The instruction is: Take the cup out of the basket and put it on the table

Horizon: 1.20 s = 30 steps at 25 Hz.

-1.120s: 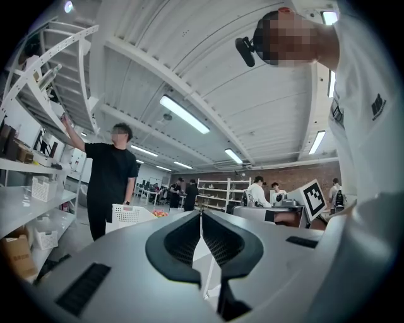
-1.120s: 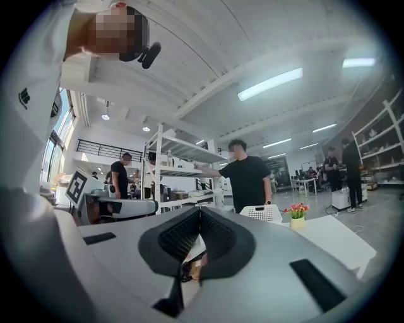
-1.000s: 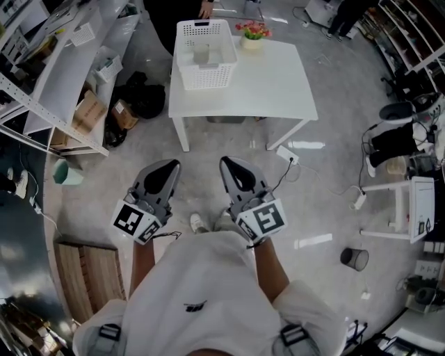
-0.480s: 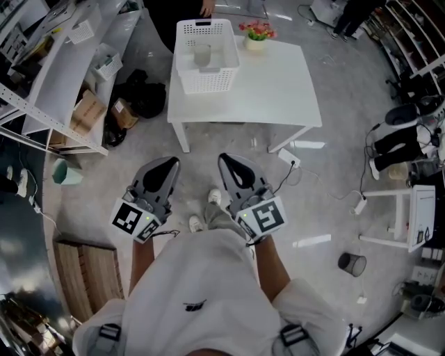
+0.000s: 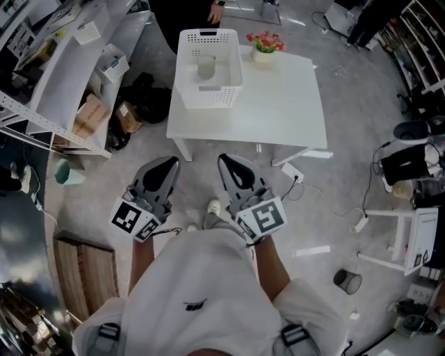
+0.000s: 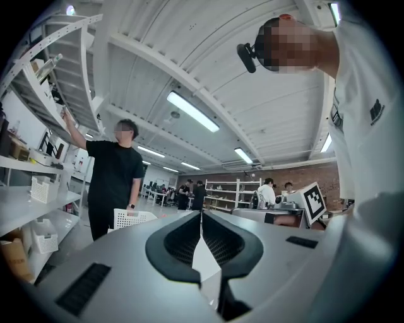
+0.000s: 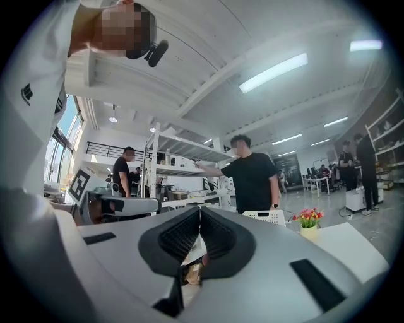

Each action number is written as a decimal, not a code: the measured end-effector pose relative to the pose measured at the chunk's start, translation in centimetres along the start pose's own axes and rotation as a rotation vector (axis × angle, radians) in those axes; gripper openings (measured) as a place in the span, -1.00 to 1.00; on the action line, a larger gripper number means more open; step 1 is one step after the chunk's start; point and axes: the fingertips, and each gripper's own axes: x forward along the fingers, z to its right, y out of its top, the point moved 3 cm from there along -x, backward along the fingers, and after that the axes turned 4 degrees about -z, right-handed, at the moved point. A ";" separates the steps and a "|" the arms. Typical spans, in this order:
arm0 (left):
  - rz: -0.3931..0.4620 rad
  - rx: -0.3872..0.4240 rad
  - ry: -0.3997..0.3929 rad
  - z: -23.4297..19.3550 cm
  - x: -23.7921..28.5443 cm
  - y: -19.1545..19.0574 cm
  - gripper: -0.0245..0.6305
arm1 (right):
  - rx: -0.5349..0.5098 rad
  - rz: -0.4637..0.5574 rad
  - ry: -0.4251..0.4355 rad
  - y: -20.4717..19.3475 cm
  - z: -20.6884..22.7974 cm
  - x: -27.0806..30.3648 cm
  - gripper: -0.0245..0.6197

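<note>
A white perforated basket [image 5: 207, 66] stands on the left part of a white table [image 5: 278, 104]; its rim also shows in the left gripper view [image 6: 134, 217] and in the right gripper view [image 7: 268, 216]. Inside the basket stands a translucent grey cup [image 5: 206, 67]. My left gripper [image 5: 170, 163] and right gripper [image 5: 226, 160] are held side by side, level, over the floor short of the table's near edge. Both are shut with nothing in them, their jaws meeting at the tips in the left gripper view [image 6: 201, 215] and the right gripper view [image 7: 199, 212].
A pot of pink flowers [image 5: 264, 44] sits on the table's far side. A person in black [image 5: 188, 14] stands behind the table. Shelving [image 5: 69, 69], boxes and bags [image 5: 132, 104] lie to the left. A power strip [image 5: 292, 170] lies by the table's right leg.
The table and basket have drawn nearer in the head view as the person walks toward them. Both grippers keep their place before the body and stay shut.
</note>
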 end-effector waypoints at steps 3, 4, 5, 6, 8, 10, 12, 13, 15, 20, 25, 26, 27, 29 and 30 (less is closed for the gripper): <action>-0.003 0.009 0.019 -0.7 1.5 0.4 -0.86 | 0.008 0.036 0.010 1.2 1.5 0.9 -0.90; -0.004 0.012 0.026 -0.8 1.9 0.5 -0.87 | 0.010 0.046 0.014 1.6 1.9 1.2 -0.90; -0.006 0.015 0.032 -1.1 2.2 0.6 -0.86 | 0.008 0.048 0.020 1.7 2.4 1.3 -0.90; -0.008 0.018 0.038 -1.3 2.6 0.7 -0.86 | 0.007 0.045 0.025 1.7 2.9 1.5 -0.90; -0.010 0.020 0.048 -1.9 3.2 0.8 -0.86 | 0.005 0.037 0.032 1.5 3.7 1.9 -0.90; -0.010 0.020 0.056 -2.4 3.6 0.8 -0.86 | -0.001 0.023 0.039 1.2 4.2 2.4 -0.90; -0.010 0.020 0.059 -2.9 4.0 0.9 -0.86 | 0.002 0.033 0.039 1.5 4.6 2.9 -0.90; -0.011 0.020 0.059 -3.2 4.3 0.9 -0.86 | 0.004 0.041 0.037 1.7 4.8 3.3 -0.90; -0.012 0.020 0.058 -3.8 4.8 0.8 -0.86 | 0.006 0.050 0.033 2.0 5.2 4.0 -0.90; -0.020 0.020 0.045 -5.7 6.7 0.7 -0.86 | 0.005 0.047 0.021 2.0 6.9 6.0 -0.90; -0.027 0.011 0.026 -8.9 9.0 0.6 -0.86 | 0.009 0.036 0.003 1.8 8.9 9.1 -0.90; -0.028 0.008 0.024 -9.6 9.6 0.6 -0.86 | 0.012 0.033 0.001 1.8 9.5 9.7 -0.90; -0.029 0.005 0.021 -10.2 10.1 0.7 -0.86 | 0.014 0.031 0.000 1.9 10.0 10.4 -0.90; -0.029 0.000 0.018 -11.7 11.2 0.8 -0.86 | 0.012 0.022 0.002 1.8 11.0 11.9 -0.90; -0.029 -0.002 0.017 -12.4 11.7 0.8 -0.86 | 0.006 0.008 0.006 1.4 11.5 12.6 -0.90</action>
